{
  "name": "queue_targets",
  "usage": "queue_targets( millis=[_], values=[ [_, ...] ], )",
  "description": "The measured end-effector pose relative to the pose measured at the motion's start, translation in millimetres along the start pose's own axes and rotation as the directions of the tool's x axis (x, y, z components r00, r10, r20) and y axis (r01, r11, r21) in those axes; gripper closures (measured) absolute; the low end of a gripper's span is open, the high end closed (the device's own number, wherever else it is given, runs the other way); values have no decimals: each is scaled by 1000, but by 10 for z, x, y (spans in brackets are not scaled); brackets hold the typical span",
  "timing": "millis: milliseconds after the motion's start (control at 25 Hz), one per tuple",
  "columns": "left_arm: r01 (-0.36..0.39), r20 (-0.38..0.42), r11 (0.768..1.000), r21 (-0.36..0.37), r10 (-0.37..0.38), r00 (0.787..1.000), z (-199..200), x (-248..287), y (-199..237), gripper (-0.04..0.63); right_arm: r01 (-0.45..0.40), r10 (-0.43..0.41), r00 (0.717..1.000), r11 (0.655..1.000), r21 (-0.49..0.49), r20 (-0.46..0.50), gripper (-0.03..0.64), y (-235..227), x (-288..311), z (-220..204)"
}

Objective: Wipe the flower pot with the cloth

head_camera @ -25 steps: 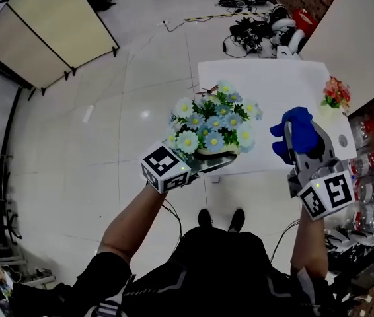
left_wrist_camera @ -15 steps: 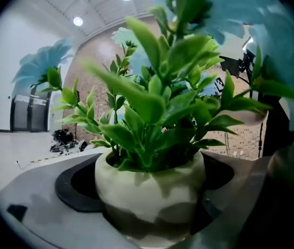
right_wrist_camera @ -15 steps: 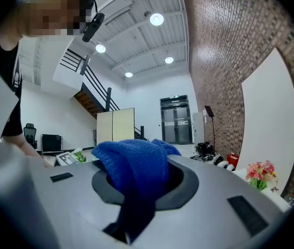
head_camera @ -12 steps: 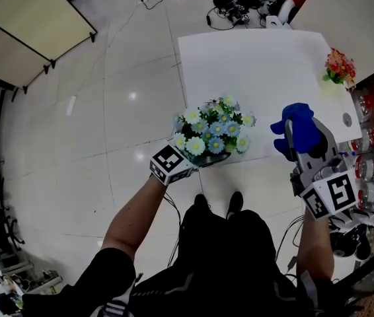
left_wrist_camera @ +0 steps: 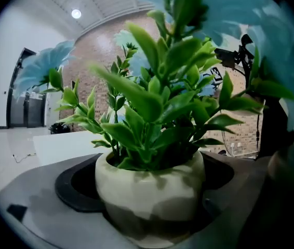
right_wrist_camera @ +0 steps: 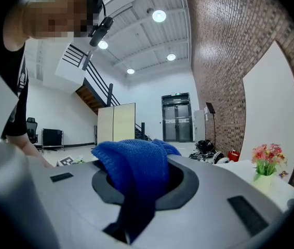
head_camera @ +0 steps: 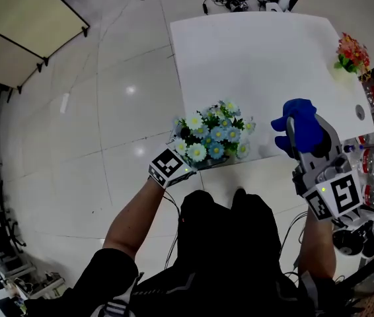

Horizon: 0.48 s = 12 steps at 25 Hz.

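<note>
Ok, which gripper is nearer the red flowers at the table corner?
Right. The right gripper, holding the cloth, is by the table's right side, like the red flowers; the left gripper, with the flower pot, is farther left.

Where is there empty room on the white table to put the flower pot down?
Most of the table is bare: the whole middle and far-left part, between the pot at its near edge and the red flowers in the far right corner. Only that corner is crowded.
</note>
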State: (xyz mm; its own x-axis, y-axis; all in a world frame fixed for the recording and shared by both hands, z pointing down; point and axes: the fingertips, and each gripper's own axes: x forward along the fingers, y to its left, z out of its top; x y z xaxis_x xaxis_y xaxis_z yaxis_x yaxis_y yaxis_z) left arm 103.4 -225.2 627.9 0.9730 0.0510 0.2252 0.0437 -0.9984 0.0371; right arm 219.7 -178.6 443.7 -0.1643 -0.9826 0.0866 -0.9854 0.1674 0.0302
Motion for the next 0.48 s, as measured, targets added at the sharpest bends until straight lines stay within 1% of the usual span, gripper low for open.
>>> queue_targets(
  millis=[120, 240, 320, 400, 480],
  values=[
    [-5, 1, 1000, 6, 5, 1000, -139, -8, -25, 40, -4, 4, 1000, 1000, 5, -1, 541, -2, 47, -138],
    [-6, 15, 1000, 21, 5, 1000, -190, 20, -37, 40, -8, 9, 1000, 1000, 4, -3, 541, -29, 79, -235],
    [-10, 25, 999, 47, 9, 1000, -201, 26, -41, 40, -9, 9, 1000, 1000, 3, -4, 541, -29, 110, -274],
    [-20, 11, 996, 87, 19, 1000, -242, 26, -52, 40, -9, 9, 1000, 1000, 8, -6, 541, -5, 134, -305],
    [-12, 10, 992, 126, 10, 1000, -266, 44, -66, 38, -6, 6, 1000, 1000, 13, -11, 541, 12, 141, -310]
  ],
)
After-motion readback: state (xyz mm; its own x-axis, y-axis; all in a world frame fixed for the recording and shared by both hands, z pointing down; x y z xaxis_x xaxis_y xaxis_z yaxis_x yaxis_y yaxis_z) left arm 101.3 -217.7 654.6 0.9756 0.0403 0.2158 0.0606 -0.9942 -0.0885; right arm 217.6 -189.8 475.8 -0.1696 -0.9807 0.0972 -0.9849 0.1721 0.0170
